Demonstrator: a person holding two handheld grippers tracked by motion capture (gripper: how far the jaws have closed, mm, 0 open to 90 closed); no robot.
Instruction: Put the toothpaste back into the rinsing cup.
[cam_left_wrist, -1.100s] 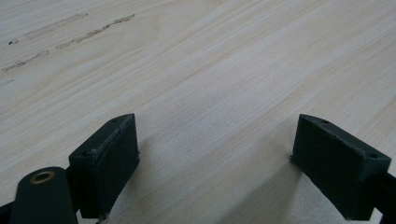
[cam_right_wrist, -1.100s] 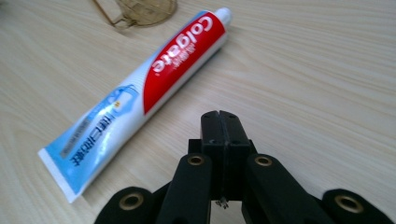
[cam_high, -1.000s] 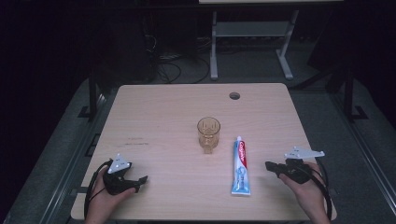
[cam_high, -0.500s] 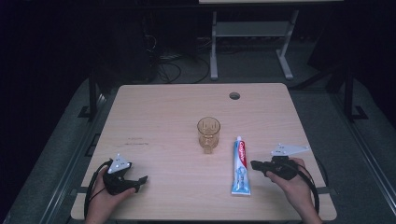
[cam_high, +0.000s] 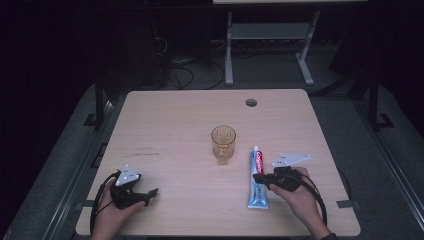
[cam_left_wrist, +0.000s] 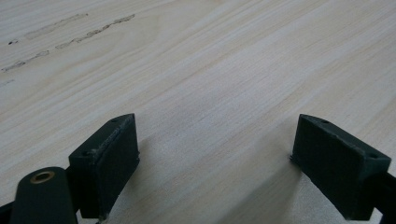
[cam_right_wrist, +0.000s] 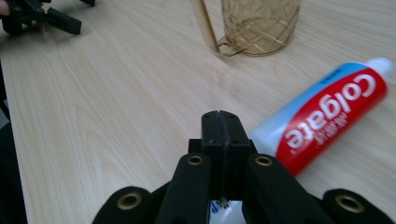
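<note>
Right gripper (cam_right_wrist: 219, 122), jaws pressed together, hovers above toothpaste tube (cam_right_wrist: 327, 116).

Brand: "Colgate" stood in white letters on the red field of the toothpaste tube (cam_right_wrist: 327, 116), read clearly in the right gripper view.
Same tube from above: the tube (cam_high: 258, 175) showed its red panel, the lettering too small to read.
Smaller print on the tube: blurred, unreadable.

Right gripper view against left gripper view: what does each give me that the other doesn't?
Right gripper view: its shut jaws over the toothpaste tube, the amber glass cup beyond, and the left gripper far off. Left gripper view: its own jaws standing wide apart, with faint smudge marks on the wood. Both: the pale wooden table.
</note>
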